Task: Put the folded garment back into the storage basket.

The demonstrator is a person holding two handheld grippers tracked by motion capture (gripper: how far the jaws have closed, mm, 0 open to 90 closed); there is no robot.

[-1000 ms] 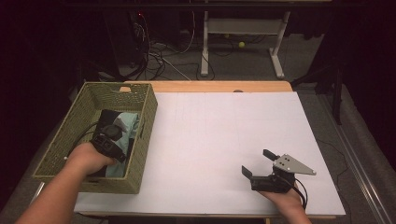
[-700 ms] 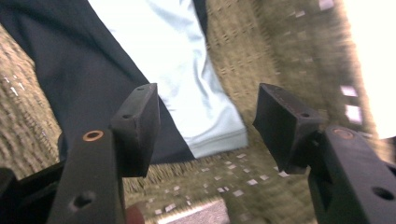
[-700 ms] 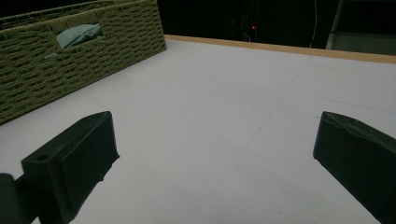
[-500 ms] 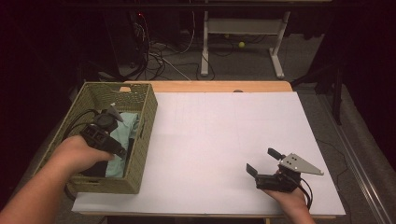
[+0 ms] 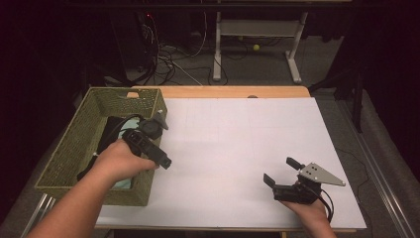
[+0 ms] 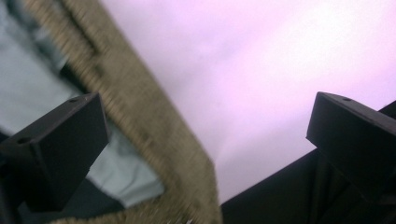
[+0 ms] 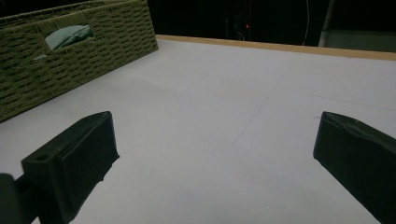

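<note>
Two hand-held grippers are in my hands, and only the left one has changed place. A second ago my left hand-held gripper (image 5: 157,148) was down inside the woven basket (image 5: 74,148), over the pale teal cloth (image 6: 28,84); now it has come up and across, sitting above the basket's right-hand rim, pointing toward the white tabletop (image 5: 237,144). Its jaws have just been opening and now stand wide apart with nothing between them. The cloth lies in the basket, below and clear of the jaws. My right hand-held gripper (image 5: 283,174) rests near the tabletop's front right corner, as before, jaws apart and empty.
</note>
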